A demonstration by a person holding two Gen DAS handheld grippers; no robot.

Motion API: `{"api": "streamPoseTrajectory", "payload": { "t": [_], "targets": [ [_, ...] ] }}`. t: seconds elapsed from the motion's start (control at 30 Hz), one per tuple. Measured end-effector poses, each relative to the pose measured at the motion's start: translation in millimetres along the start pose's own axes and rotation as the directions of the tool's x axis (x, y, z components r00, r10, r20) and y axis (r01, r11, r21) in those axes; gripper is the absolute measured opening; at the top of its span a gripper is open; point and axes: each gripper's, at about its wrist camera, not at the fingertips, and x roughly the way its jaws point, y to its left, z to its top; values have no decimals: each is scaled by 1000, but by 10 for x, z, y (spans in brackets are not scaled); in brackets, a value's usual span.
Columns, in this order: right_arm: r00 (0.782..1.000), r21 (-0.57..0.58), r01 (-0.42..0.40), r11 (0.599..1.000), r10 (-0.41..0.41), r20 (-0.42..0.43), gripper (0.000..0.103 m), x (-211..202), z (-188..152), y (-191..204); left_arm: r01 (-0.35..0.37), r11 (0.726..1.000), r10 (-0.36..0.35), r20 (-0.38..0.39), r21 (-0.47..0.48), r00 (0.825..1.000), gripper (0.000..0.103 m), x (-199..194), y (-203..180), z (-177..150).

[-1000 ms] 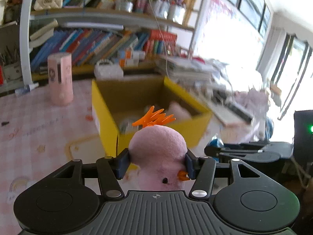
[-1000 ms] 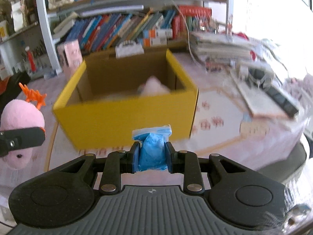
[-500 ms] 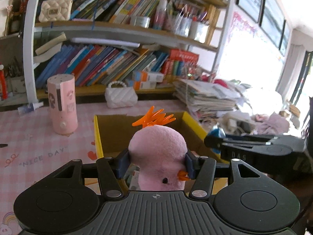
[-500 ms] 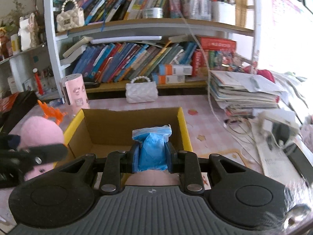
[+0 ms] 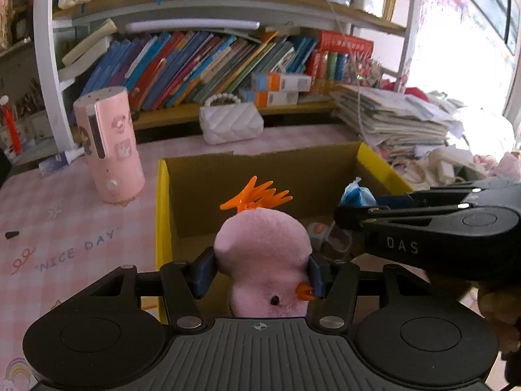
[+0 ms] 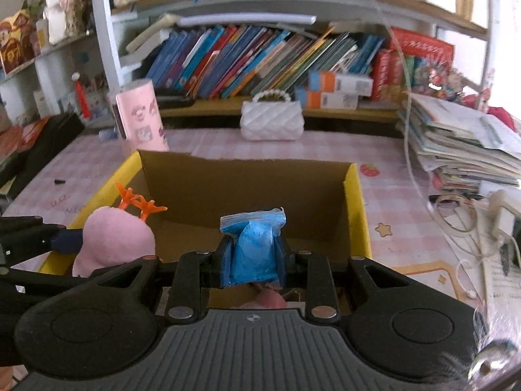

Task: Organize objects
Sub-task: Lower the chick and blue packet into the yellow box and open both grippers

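1. Yellow cardboard makes the box (image 6: 356, 208), and its top is wide open in the middle of both views. Its brown inside walls stand straight up, and the back wall has a ragged top edge.
2. Most of the box floor looks bare. Only a few small things (image 5: 329, 233) lie near the front, partly hidden, so I cannot tell what they are.
3. Around the box, the pink checked table (image 5: 65, 228) has free room at the left of the left wrist view. A tall pink tube (image 5: 109, 143) stands there, well apart from the box.
4. A white quilted purse (image 6: 272, 120) sits behind the box, near the bookshelf (image 6: 260, 55). A pile of papers (image 6: 462, 143) and some cords (image 6: 456, 208) fill the right side of the right wrist view.
5. The left gripper (image 5: 259, 272) is squeezed onto a pink plush toy (image 5: 262, 251). One blue pad presses each side of it. The toy's orange crest points up, and it hangs over the near left part of the box.
6. The right gripper (image 6: 253, 255) is pinched tight on a small blue bag (image 6: 252, 247). The bag's top sticks up above the pads, over the front middle of the box.
7. Both grippers tilt downward toward the box. In the left wrist view the right gripper reaches in from the right edge, just beside the toy.
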Motion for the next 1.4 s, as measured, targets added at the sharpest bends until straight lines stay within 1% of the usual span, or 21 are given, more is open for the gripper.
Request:
{"api": "streamPoseTrajectory", "payload": {
  "t": [0.1, 0.17, 0.37, 0.43, 0.47, 0.53, 0.73, 0.97, 1.07, 1.17, 1.4],
  "targets": [
    [999, -35, -16, 999, 14, -35, 25, 116, 37, 3, -20, 1000, 20, -14, 10, 1000, 56, 68, -24, -9],
    [998, -51, -29, 998, 26, -62, 25, 189, 56, 12, -30, 999, 31, -16, 37, 999, 56, 96, -63, -9],
    [990, -90, -64, 994, 52, -130, 25, 317, 77, 60, -47, 995, 49, -18, 90, 999, 57, 159, -121, -11],
    [988, -104, -64, 993, 49, -149, 25, 340, 80, 71, -47, 995, 49, -23, 91, 999, 58, 163, -121, -3],
    [985, -94, -71, 993, 55, -163, 25, 356, 87, 59, -50, 994, 52, -25, 93, 998, 60, 165, -122, 1],
    [981, -72, -78, 994, 64, -183, 25, 381, 91, 29, -58, 995, 60, -20, 87, 998, 71, 143, -109, 6],
    [976, -75, -86, 993, 69, -207, 25, 397, 85, 44, -49, 996, 47, 21, 73, 999, 75, -43, -62, -30],
    [967, -126, -101, 987, 68, -245, 25, 437, 69, 108, -36, 999, 35, 93, 3, 995, 78, -394, 18, -115],
    [965, -152, -101, 983, 60, -256, 25, 456, 56, 144, -38, 999, 42, 119, -39, 992, 78, -520, 78, -142],
    [962, -171, -100, 980, 52, -266, 25, 473, 51, 165, -50, 996, 60, 134, -80, 989, 79, -628, 139, -193],
    [960, -229, -95, 969, 29, -277, 25, 489, 19, 232, -92, 981, 116, 138, -169, 984, 79, -770, 272, -319]
  ]
}}
